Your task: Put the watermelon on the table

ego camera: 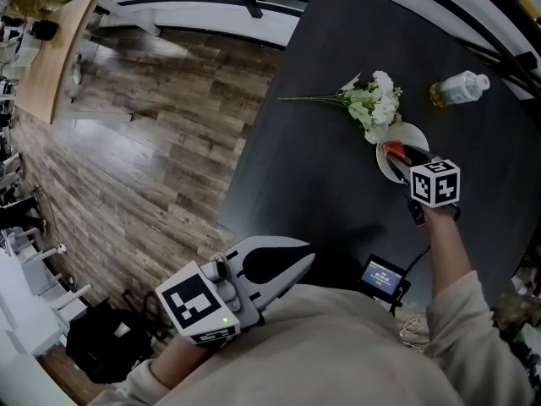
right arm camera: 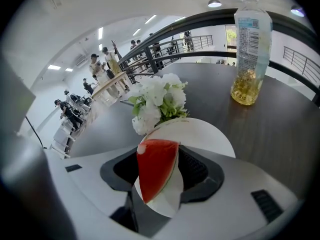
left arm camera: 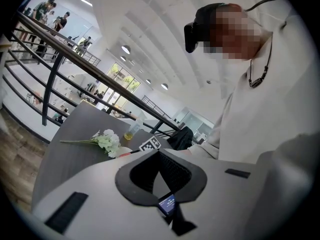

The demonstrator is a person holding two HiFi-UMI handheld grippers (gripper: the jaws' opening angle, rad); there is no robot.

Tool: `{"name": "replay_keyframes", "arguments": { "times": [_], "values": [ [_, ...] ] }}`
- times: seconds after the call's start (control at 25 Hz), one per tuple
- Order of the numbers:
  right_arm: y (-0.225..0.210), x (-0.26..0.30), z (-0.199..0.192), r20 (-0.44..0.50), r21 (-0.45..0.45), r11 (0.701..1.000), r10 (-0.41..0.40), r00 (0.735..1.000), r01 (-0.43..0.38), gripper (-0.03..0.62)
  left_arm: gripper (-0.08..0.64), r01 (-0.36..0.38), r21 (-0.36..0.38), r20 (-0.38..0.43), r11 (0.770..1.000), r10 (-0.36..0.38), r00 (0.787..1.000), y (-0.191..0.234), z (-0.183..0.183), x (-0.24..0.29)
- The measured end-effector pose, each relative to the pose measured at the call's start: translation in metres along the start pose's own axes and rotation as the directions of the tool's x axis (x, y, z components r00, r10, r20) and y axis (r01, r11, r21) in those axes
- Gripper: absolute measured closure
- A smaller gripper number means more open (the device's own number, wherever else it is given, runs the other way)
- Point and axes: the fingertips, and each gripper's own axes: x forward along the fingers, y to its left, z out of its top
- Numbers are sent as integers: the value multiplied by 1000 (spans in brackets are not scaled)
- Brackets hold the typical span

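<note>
A red watermelon slice (right arm camera: 156, 169) with a pale rind stands upright between the jaws of my right gripper (right arm camera: 159, 173), which is shut on it just above a white plate (right arm camera: 210, 134). In the head view the right gripper (ego camera: 399, 157) reaches down over that plate (ego camera: 416, 134) on the dark table (ego camera: 321, 167), and a bit of the red slice (ego camera: 393, 150) shows at its tips. My left gripper (ego camera: 306, 257) is held low near my body, off the table's near edge. Its jaws meet at the tips with nothing held, as the left gripper view (left arm camera: 159, 153) also shows.
White flowers with green stems (ego camera: 372, 104) lie beside the plate, close to the slice (right arm camera: 157, 101). A plastic bottle with yellow liquid (ego camera: 456, 89) stands farther right (right arm camera: 250, 54). A small device with a lit screen (ego camera: 382, 276) sits near the table's front edge. Wood floor lies left.
</note>
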Motion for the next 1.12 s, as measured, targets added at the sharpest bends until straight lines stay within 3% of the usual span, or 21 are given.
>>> {"name": "replay_keyframes", "arguments": {
  "times": [0.36, 0.76, 1.12],
  "values": [
    [-4, 1, 4, 21, 1, 1000, -17, 1000, 17, 331, 557, 0, -25, 1, 1000, 0, 1000, 0, -1, -2],
    [7, -4, 5, 24, 0, 1000, -20, 1000, 20, 330, 557, 2, -3, 23, 1000, -2, 1000, 1, -2, -13],
    [3, -33, 11, 70, 25, 997, -78, 994, 76, 330, 557, 27, 42, 37, 999, -28, 999, -8, 6, -22]
  ]
}}
